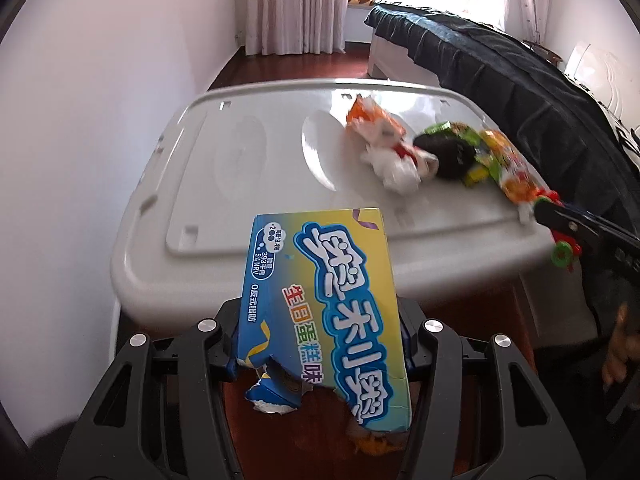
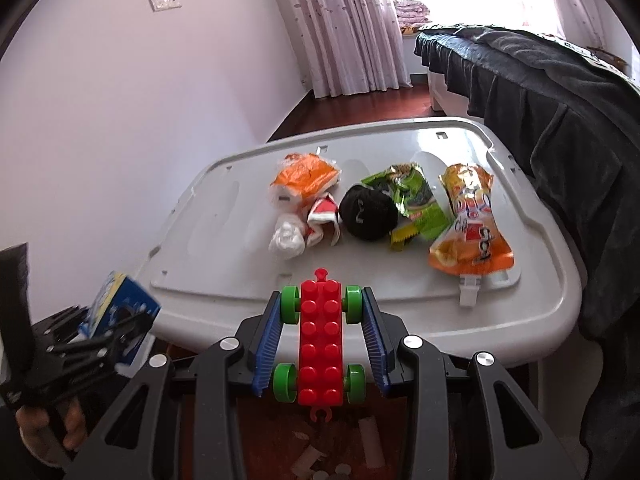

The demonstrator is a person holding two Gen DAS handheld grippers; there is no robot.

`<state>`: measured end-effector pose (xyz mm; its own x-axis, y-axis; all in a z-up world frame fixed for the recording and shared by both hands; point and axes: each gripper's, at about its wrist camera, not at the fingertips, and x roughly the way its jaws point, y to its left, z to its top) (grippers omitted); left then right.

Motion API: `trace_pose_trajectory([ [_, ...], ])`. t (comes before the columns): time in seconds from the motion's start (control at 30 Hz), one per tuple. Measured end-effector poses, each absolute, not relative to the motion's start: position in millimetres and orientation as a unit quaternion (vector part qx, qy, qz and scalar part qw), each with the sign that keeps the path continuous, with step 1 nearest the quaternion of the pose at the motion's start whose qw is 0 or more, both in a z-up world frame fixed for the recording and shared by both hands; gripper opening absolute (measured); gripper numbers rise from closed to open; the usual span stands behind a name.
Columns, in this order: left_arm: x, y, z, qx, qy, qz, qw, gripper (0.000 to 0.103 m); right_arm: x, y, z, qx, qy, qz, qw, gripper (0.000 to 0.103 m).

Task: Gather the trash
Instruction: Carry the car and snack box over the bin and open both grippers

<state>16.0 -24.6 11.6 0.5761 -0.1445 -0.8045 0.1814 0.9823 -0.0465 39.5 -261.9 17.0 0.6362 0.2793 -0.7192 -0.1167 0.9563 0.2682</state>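
We've got both hands loaded. The left tongs (image 1: 320, 344) are clamped on a torn blue-and-yellow snack box (image 1: 328, 312), pinched low down at its ripped end so the long printed face sticks up and out ahead of us. It's clear of the grey bin lid (image 1: 192, 184), off the near edge with wooden floor showing beneath, which reads to us as a carry toward wherever the rubbish goes, though no trash container shows in either view.

The right tongs (image 2: 320, 340) are closed across a red brick toy car (image 2: 321, 344), the blue ribbed pads pressing the green wheels on both sides. That crosswise hold on the wheels keeps the car level and stops it rolling. It sits over the lid's near edge; our guess is it's being sorted out as a toy, not rubbish.

The rest of the trash waits on the lid, which serves as our counter: an orange wrapper (image 2: 306, 178), a crumpled white tissue (image 2: 286, 238) touching a red-and-white wrapper (image 2: 324, 220), a black ball (image 2: 368, 212), a green wrapper (image 2: 416, 196) and an orange drink pouch (image 2: 468, 224) nearest the dark bed cover (image 2: 540, 100). All bunched toward the far right, within easy reach for our next pass.
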Motion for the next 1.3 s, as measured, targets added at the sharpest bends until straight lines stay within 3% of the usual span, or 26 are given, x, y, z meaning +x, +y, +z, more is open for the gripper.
trace_pose_trajectory([
  [0.53, -37, -36, -100, 0.030, 0.569, -0.075, 0.818, 0.053, -28, -224, -69, 0.115, 0.527, 0.115, 0.834, 0.039],
  [0.97, -29, -28, -108, 0.018, 0.582, -0.076, 0.810, 0.054, -26, -223, -84, 0.115, 0.548, 0.099, 0.822, 0.039],
  [1.03, -30, -30, -106, 0.014, 0.580, -0.078, 0.811, 0.060, -26, -224, -84, 0.116, 0.550, 0.099, 0.821, 0.040],
  [1.1, -30, -36, -107, 0.014, 0.579, -0.076, 0.812, 0.082, -22, -224, -86, 0.114, 0.556, 0.091, 0.818, 0.071],
  [1.3, -27, -38, -107, 0.010, 0.581, -0.071, 0.811, 0.086, -21, -236, -81, 0.133, 0.542, 0.067, 0.827, 0.072],
])
